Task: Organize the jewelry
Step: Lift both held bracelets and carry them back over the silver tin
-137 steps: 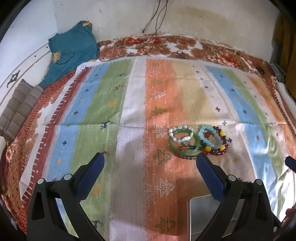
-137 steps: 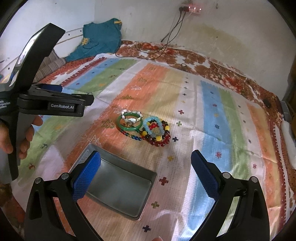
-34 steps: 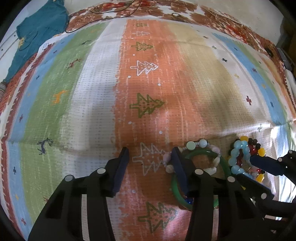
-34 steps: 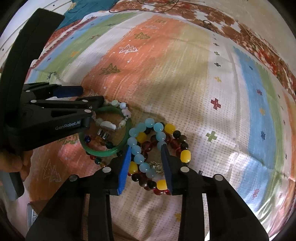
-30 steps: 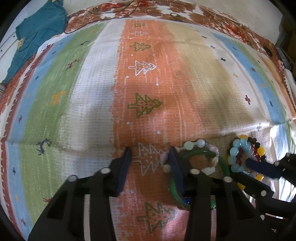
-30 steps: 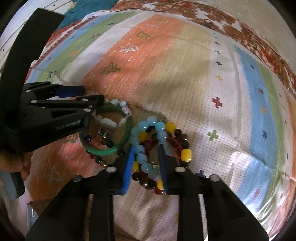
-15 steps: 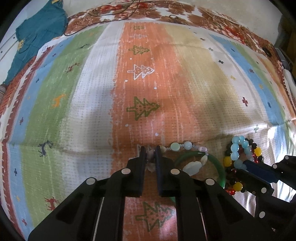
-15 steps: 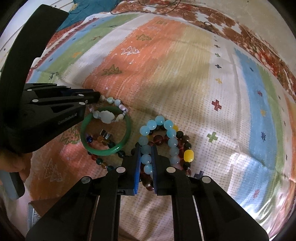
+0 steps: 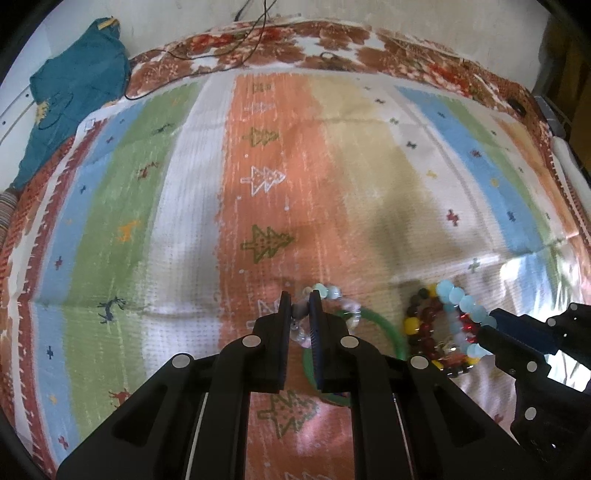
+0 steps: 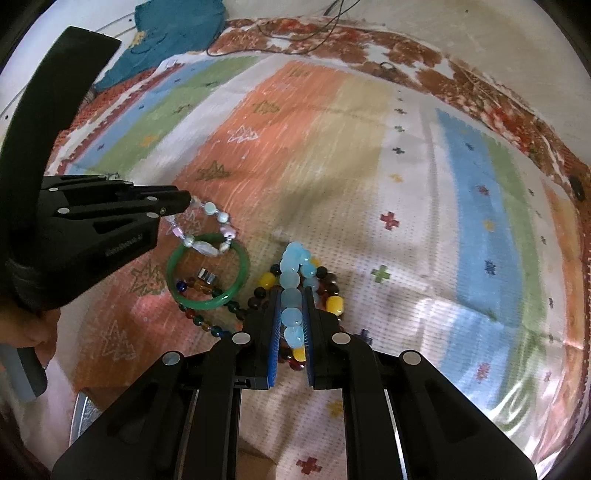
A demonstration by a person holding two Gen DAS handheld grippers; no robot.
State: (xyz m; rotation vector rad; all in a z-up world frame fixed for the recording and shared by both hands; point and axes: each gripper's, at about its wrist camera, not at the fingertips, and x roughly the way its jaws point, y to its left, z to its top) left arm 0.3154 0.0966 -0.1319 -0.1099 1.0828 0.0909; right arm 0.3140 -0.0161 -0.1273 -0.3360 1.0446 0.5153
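Several bracelets lie bunched on the striped cloth (image 9: 184,206). My left gripper (image 9: 300,308) is shut on a pale pastel bead bracelet (image 10: 216,229), lifted off the green bangle (image 10: 207,275); it shows in the left wrist view too (image 9: 334,295). My right gripper (image 10: 291,299) is shut on the light blue bead bracelet (image 10: 291,273), raised above a dark red and yellow bead bracelet (image 10: 332,295). The blue bracelet also shows in the left wrist view (image 9: 456,299). A string of small coloured glass beads (image 10: 199,317) lies under the bangle.
A grey metal tray (image 10: 83,413) shows its corner at the lower left of the right wrist view. A teal garment (image 9: 74,88) lies at the far left by the wall. Black cables (image 9: 255,26) run down the wall onto the floral bedspread (image 9: 332,40).
Both grippers closed on their bracelets and have lifted: the left pulls the pastel bracelet up off the bangle, the right raises the blue beads off the pile.
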